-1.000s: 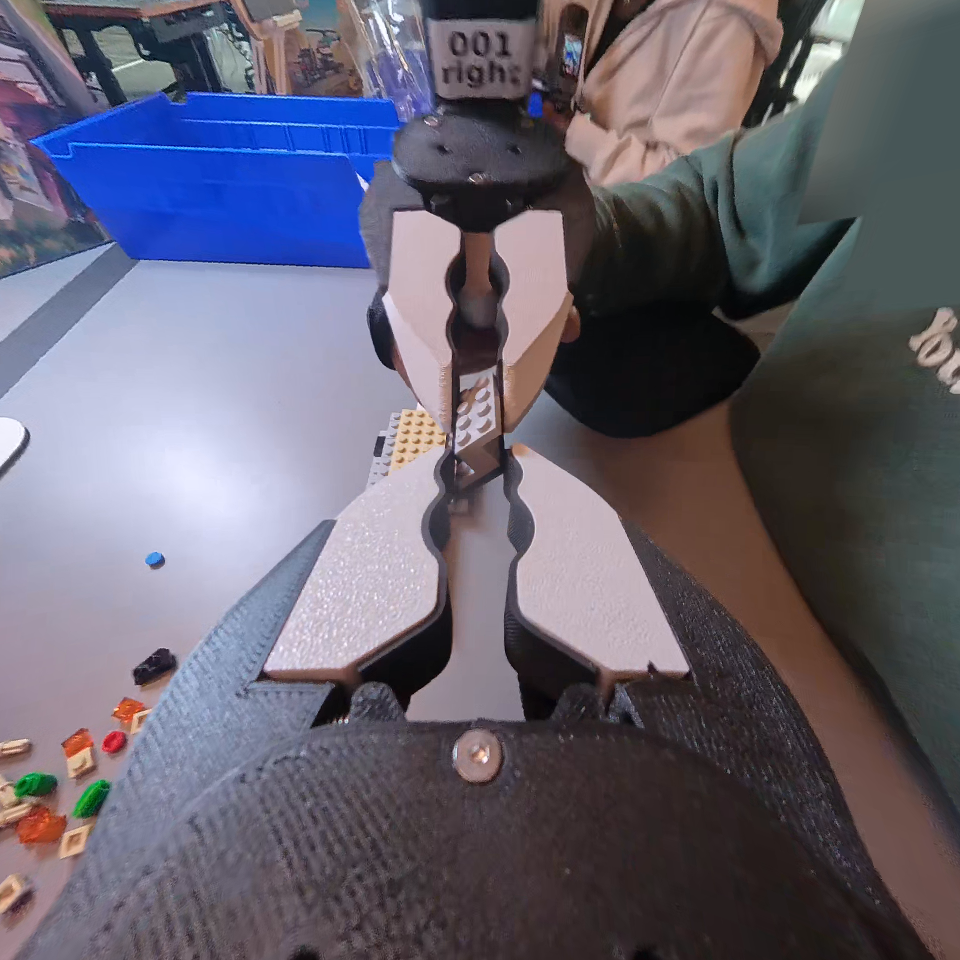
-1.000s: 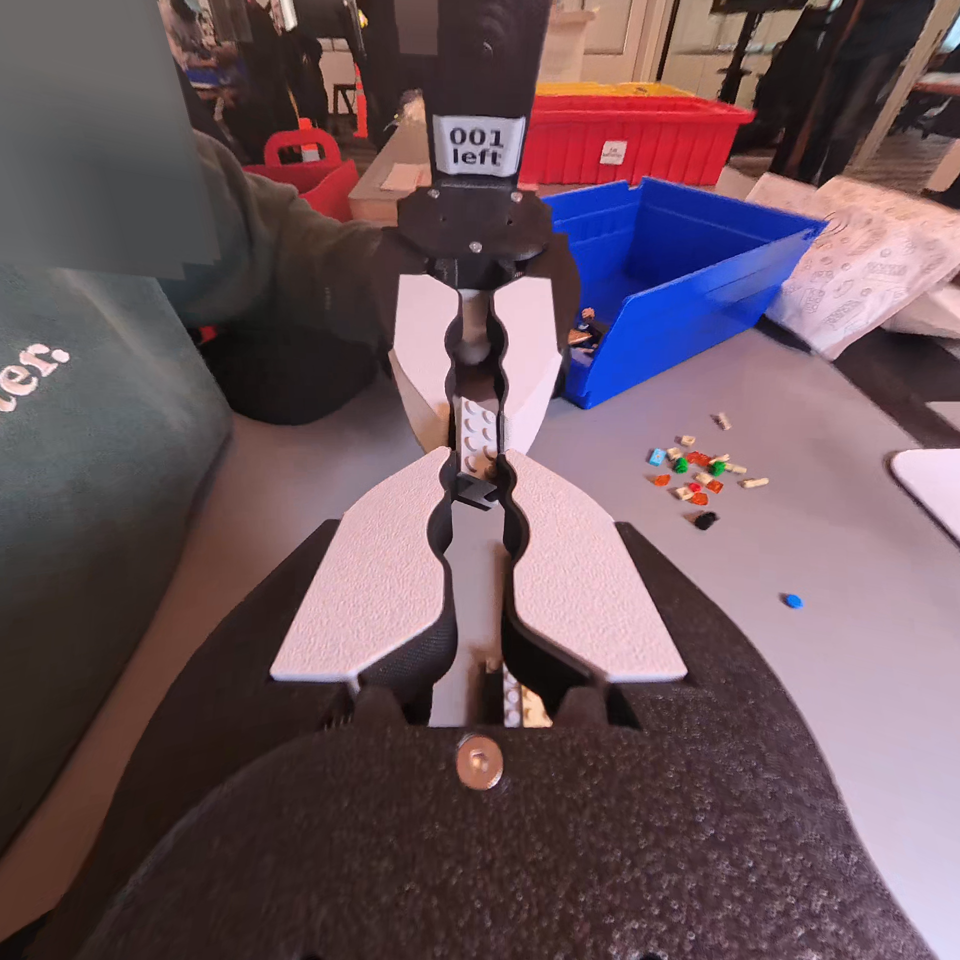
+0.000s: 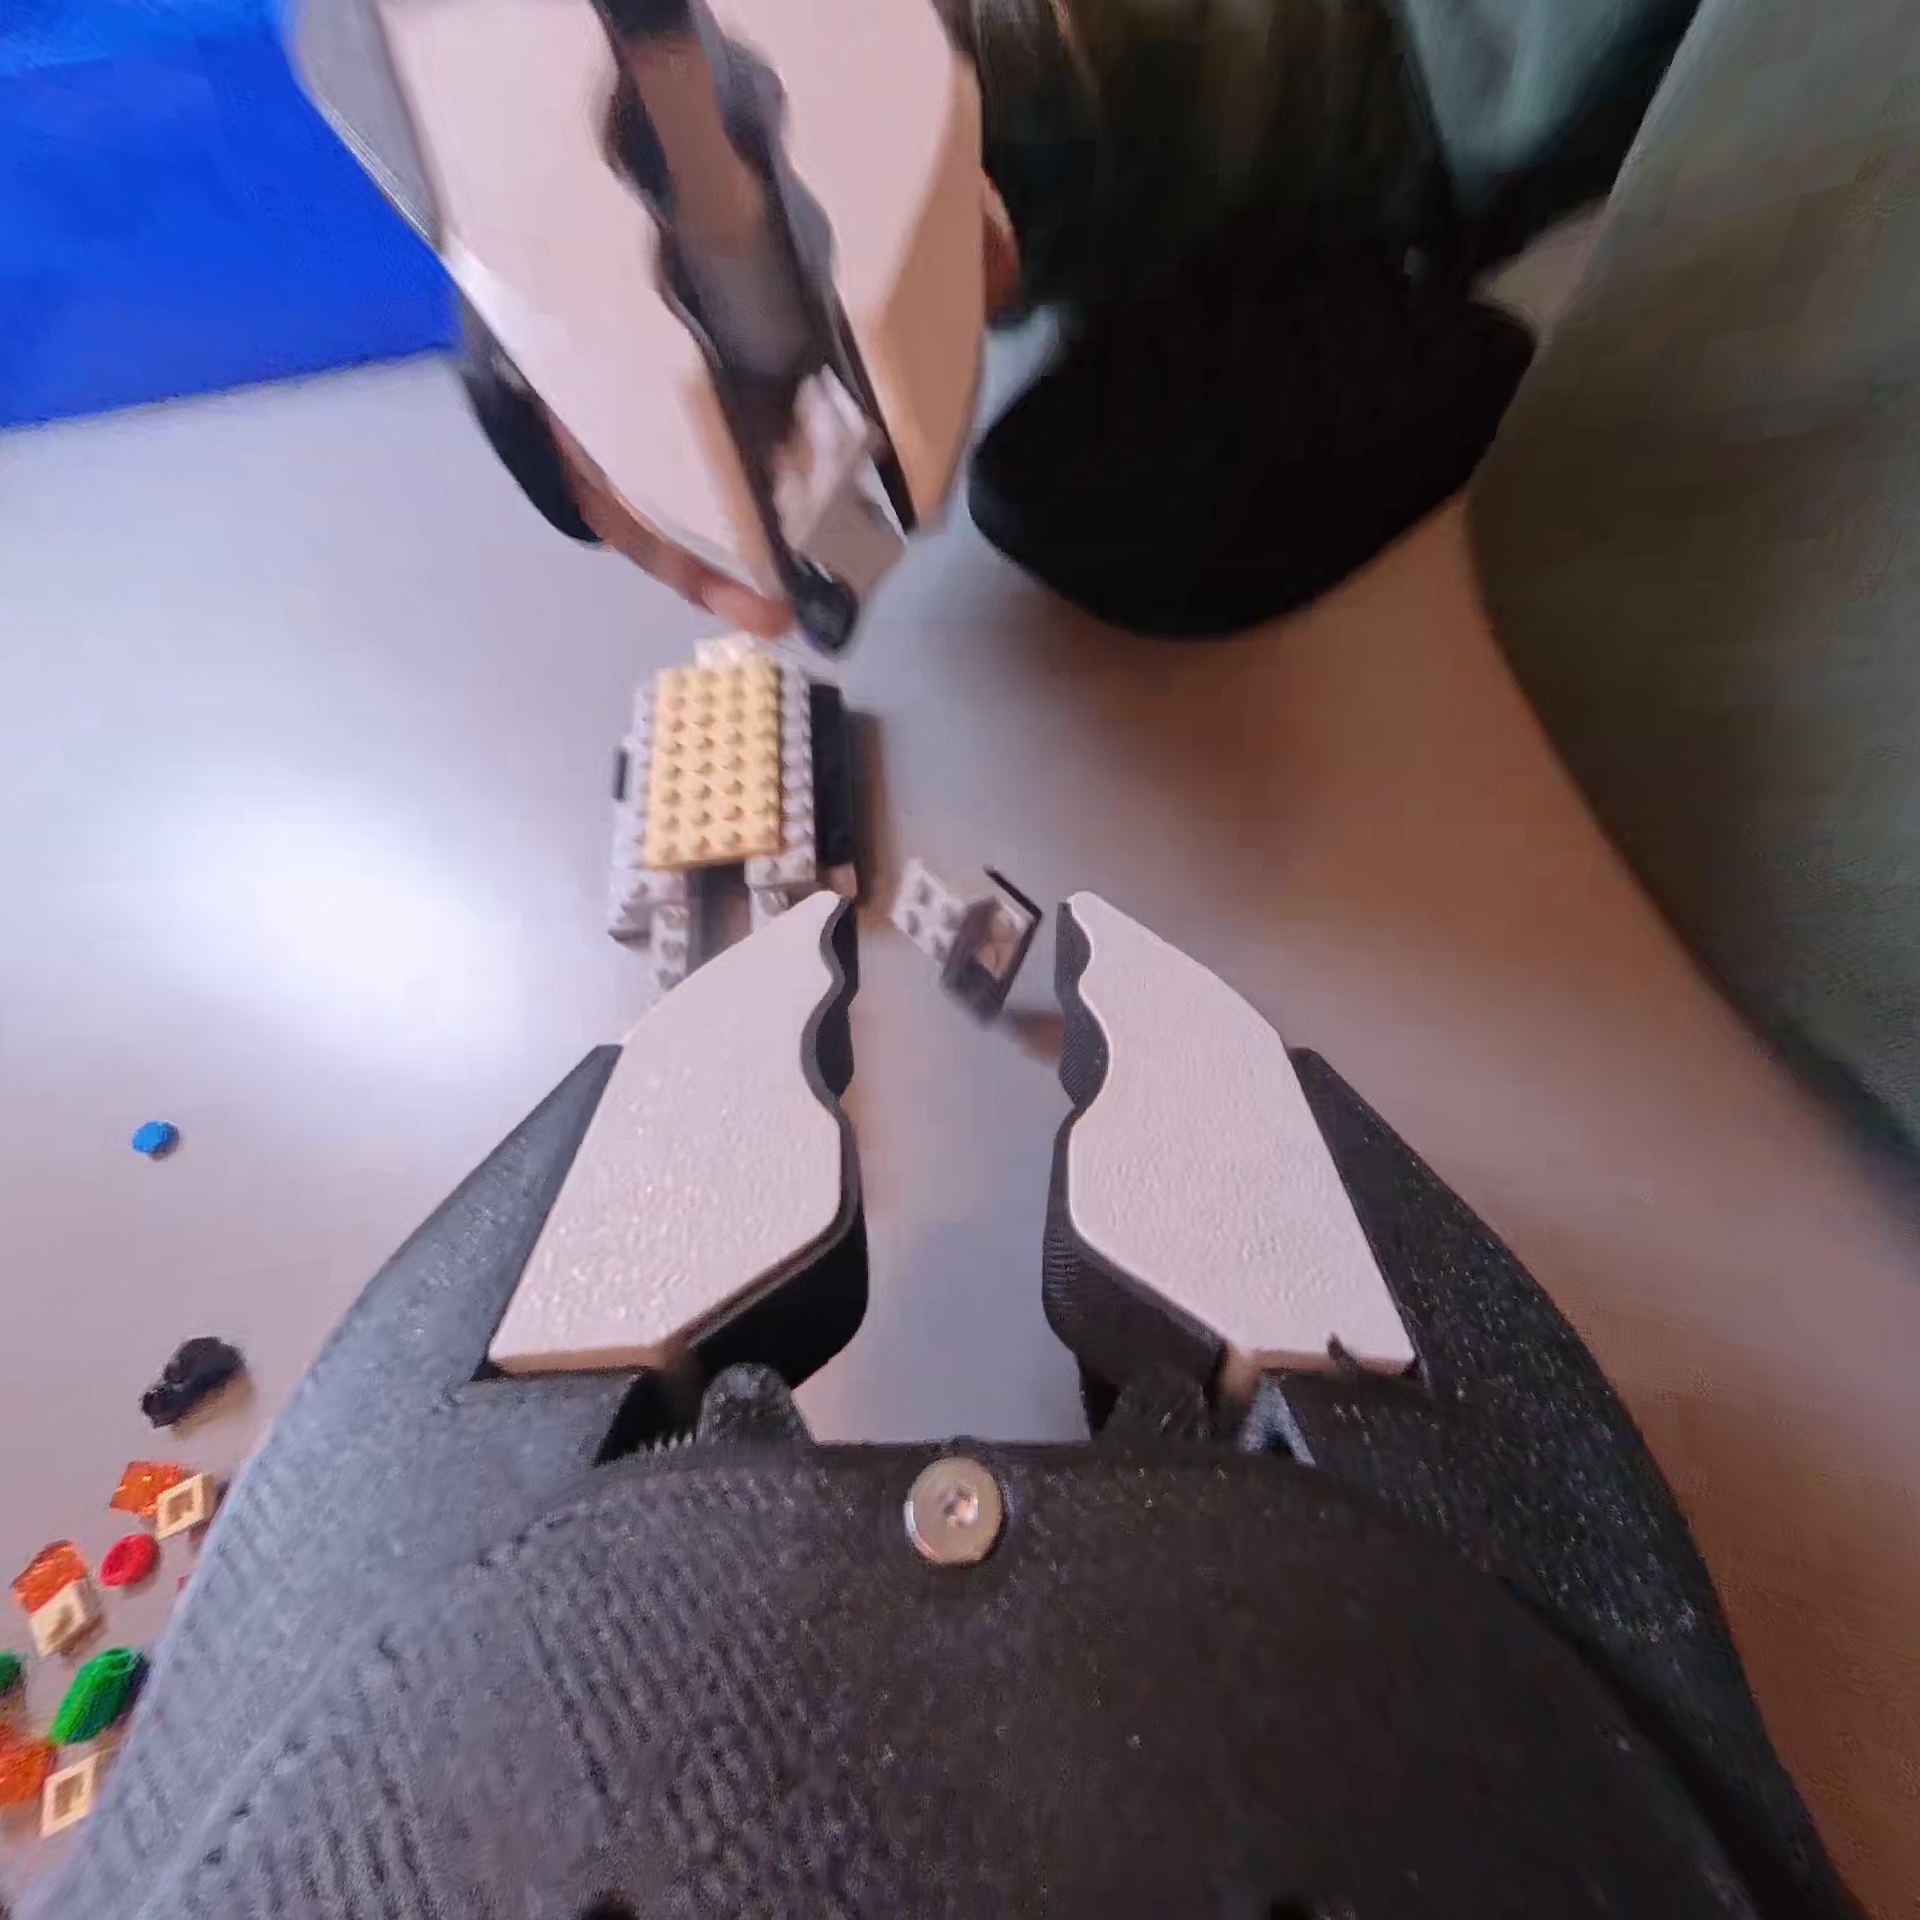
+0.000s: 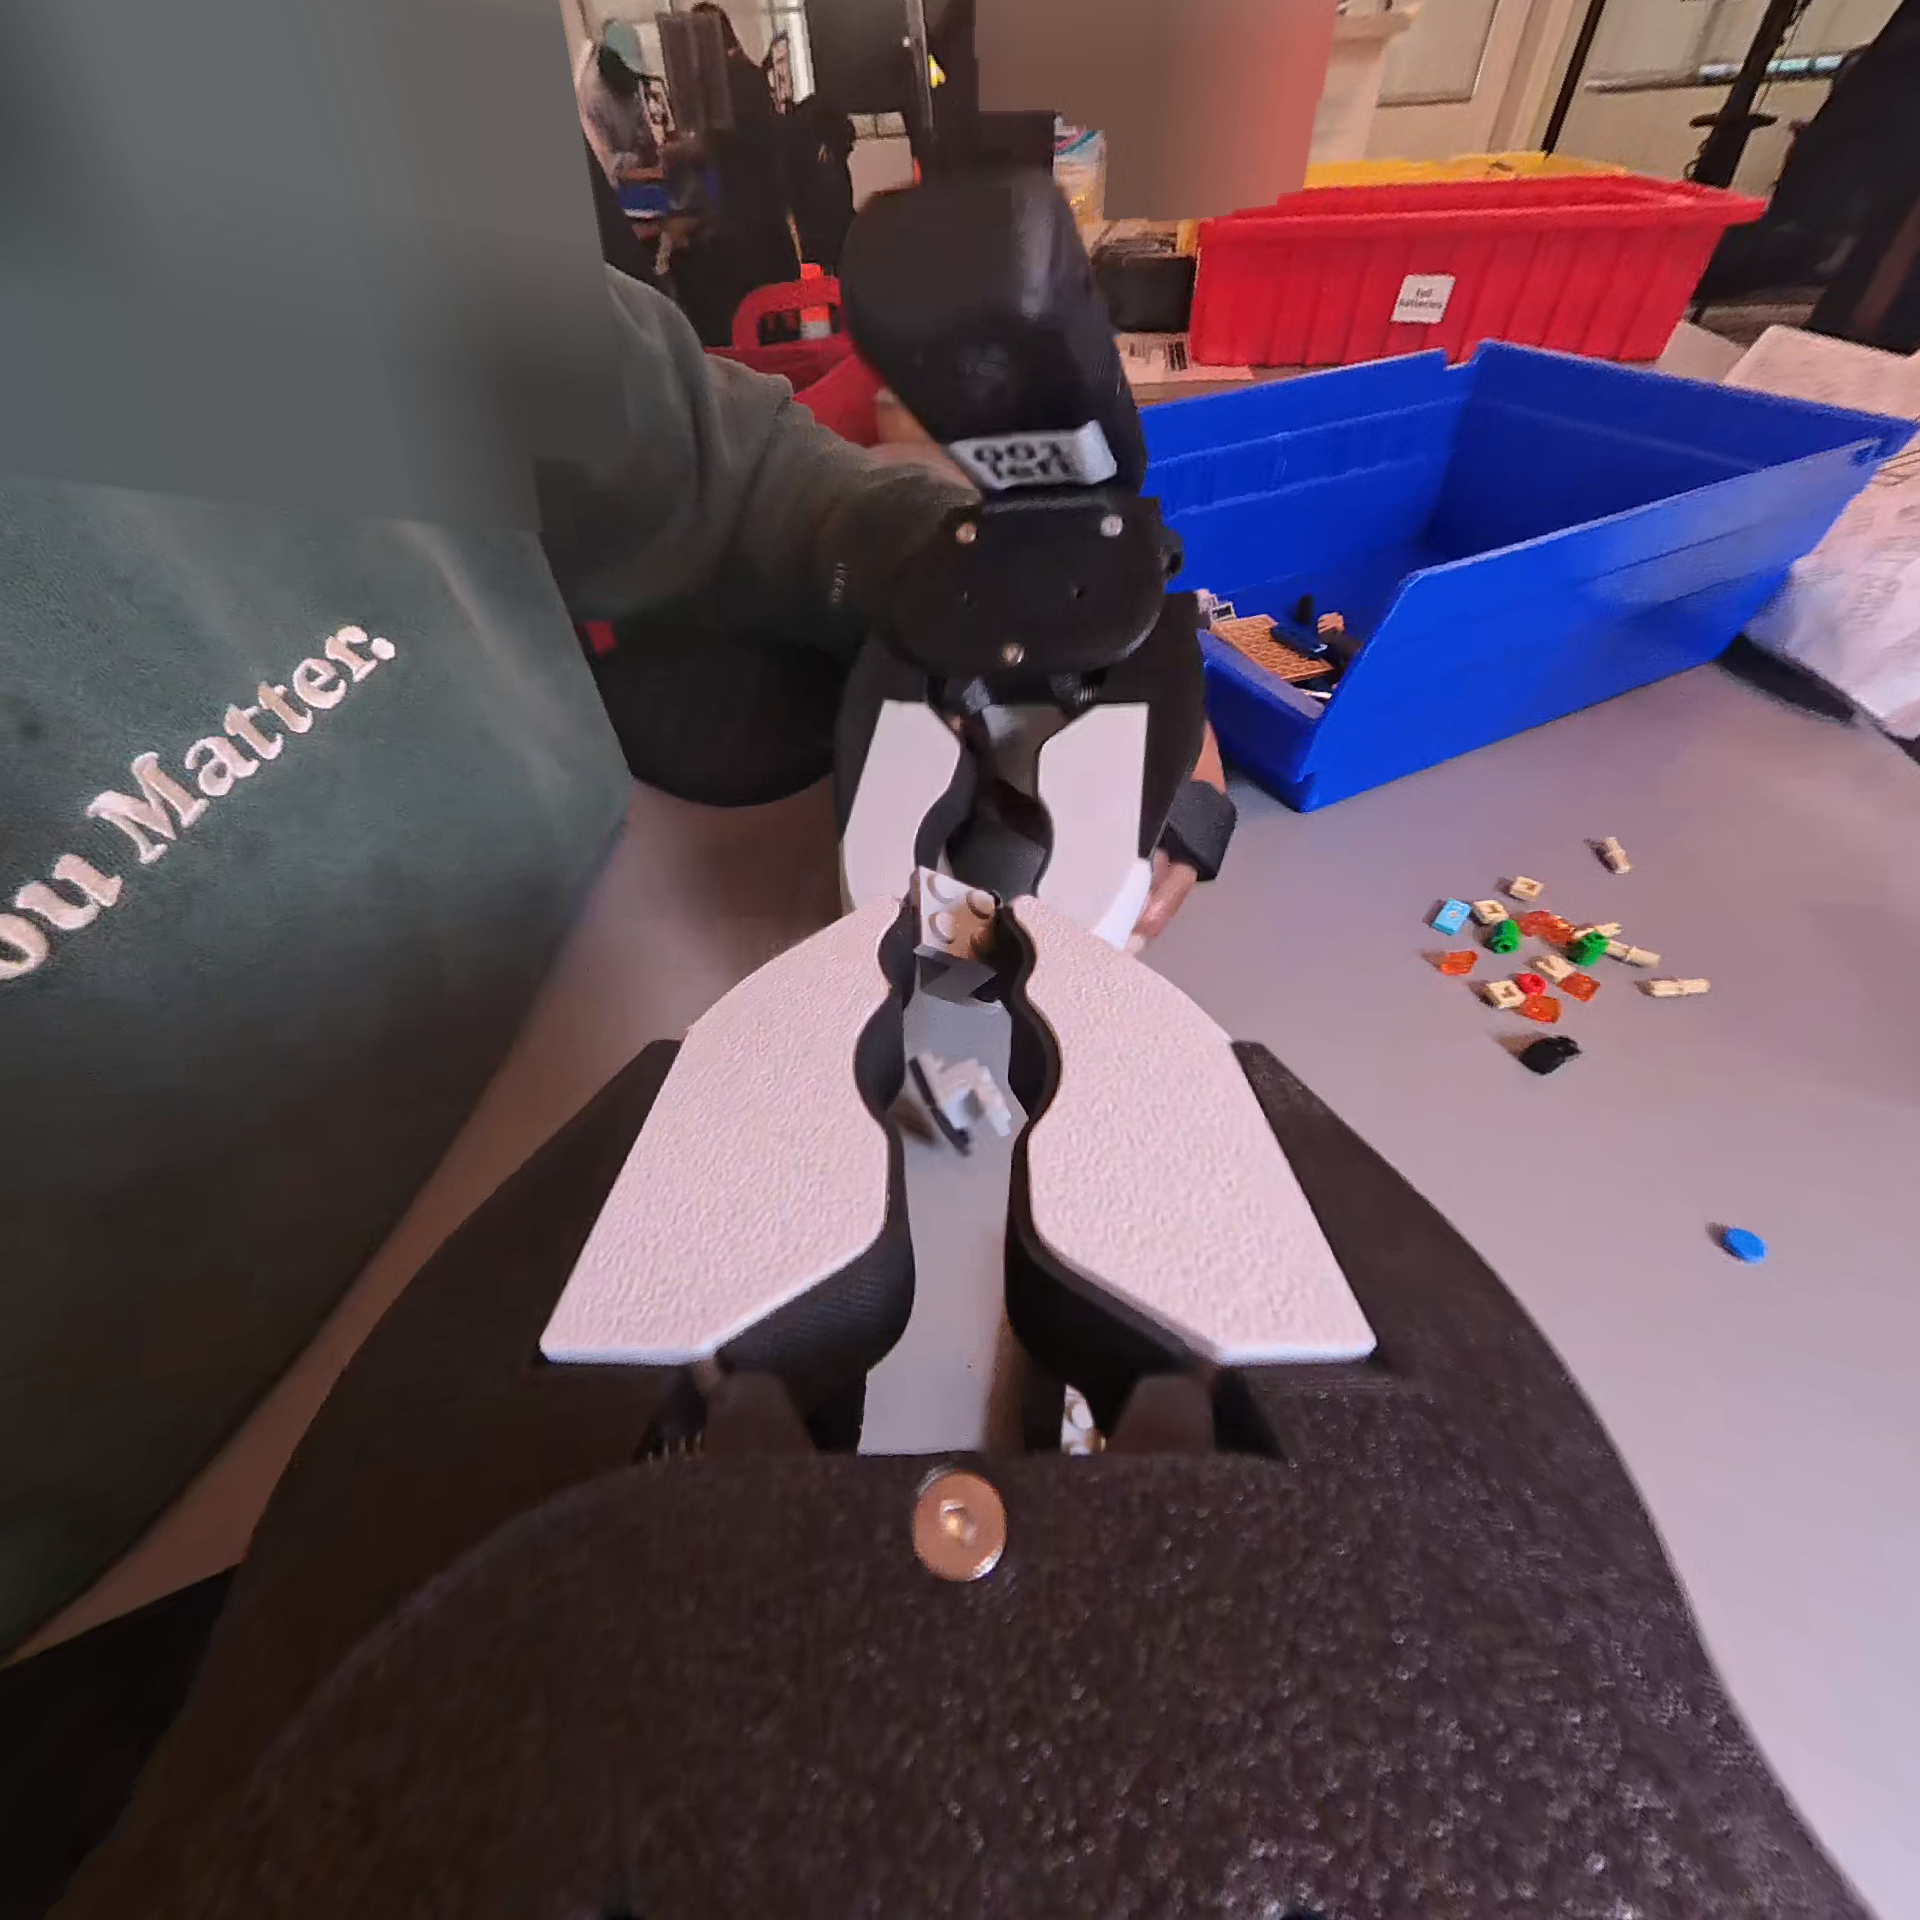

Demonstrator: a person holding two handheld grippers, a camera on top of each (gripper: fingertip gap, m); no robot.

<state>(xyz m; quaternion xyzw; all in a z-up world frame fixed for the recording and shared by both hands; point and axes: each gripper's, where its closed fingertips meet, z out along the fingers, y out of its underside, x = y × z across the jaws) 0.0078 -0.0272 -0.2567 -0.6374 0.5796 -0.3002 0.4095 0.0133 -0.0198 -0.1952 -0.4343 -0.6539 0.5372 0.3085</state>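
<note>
Grey table [image 4: 1558, 1351]; right tongs [image 4: 956, 914] grip grey brick [image 4: 951, 920].

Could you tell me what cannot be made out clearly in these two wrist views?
- Left wrist view: the right gripper is motion-blurred, so what sits at its tips is unclear here.
- Left wrist view: the small grey-and-black piece is blurred; lying flat or tilted, cannot tell.
- Left wrist view: the tan-topped brick model is partly hidden by a finger.
- Left wrist view: the loose pieces are cut off by the left edge.
- Right wrist view: the blue bin hides most of its contents behind its front wall.
</note>
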